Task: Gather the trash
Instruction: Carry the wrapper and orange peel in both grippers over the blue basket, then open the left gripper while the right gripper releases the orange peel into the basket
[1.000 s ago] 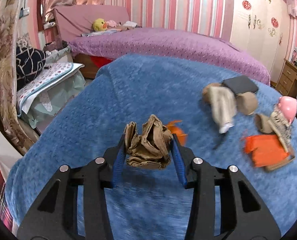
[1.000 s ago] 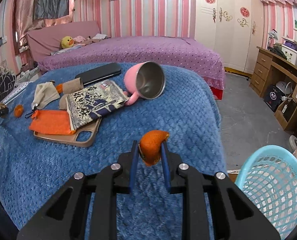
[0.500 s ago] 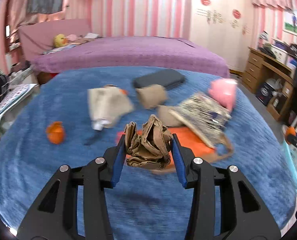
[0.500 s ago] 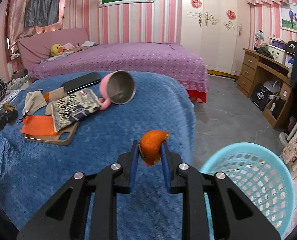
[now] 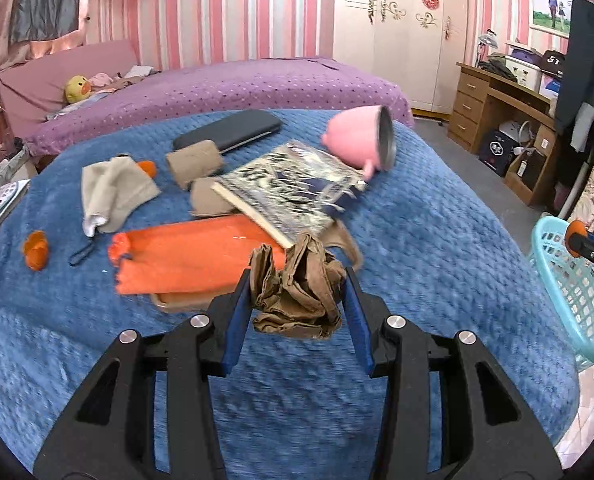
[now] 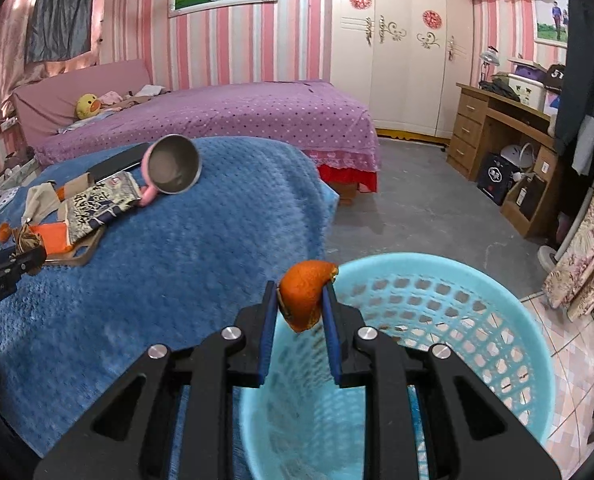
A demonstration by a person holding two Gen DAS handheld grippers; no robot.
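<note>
My left tongs [image 5: 297, 300] pinch crumpled brown paper [image 5: 297, 290]; my right tongs [image 6: 299, 300] pinch orange peel [image 6: 303, 294] above the blue basket [image 6: 477, 280].

I see pink-striped walls [image 6: 145, 20], a purple polka-dot bed [image 6: 237, 120] at the far side, a cream wardrobe [image 6: 409, 60], a wooden desk [image 6: 497, 128] on the right, grey floor [image 6: 417, 208].

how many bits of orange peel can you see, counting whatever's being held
3: one orange peel piece is clamped in the right gripper over the blue basket; one lies at the blanket's left edge; one sits beside the beige cloth. More may be hidden.
</note>
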